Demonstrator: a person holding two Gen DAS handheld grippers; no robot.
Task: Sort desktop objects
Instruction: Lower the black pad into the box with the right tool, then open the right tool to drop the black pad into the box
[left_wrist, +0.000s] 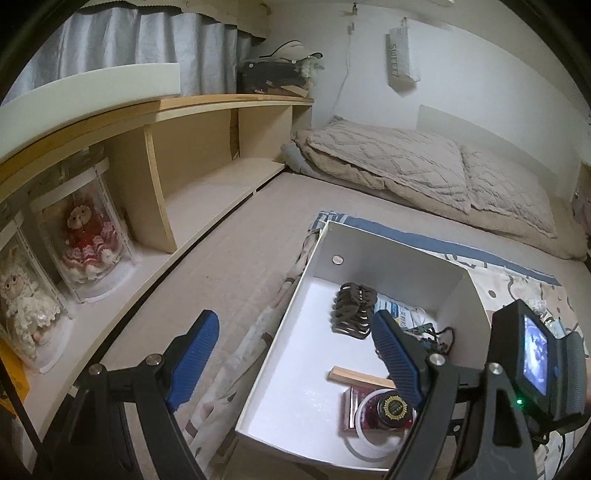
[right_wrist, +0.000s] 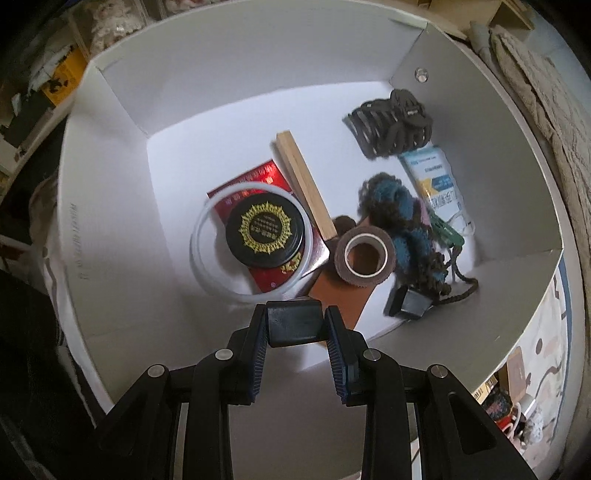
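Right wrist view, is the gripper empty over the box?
No, the right gripper has its fingers clamped on a small black block above the white box.

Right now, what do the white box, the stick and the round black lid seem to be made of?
White box: likely matte cardboard, folded corner flaps. Stick: pale bare wood, visible grain. Round black lid: glossy, gold print; plastic or metal, unclear.

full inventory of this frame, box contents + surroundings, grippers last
box: 1, white, on bed
hair claw: 1, dark brown, box far corner
wood stick: 1, tan, box middle
tin: 1, black and gold, inside white ring
red packet: 1, under tin
tape roll: 1, brown
tube: 1, white-blue, by wall
dolls: 2, in clear cases, shelf
left gripper: open, empty
right gripper: shut on black block
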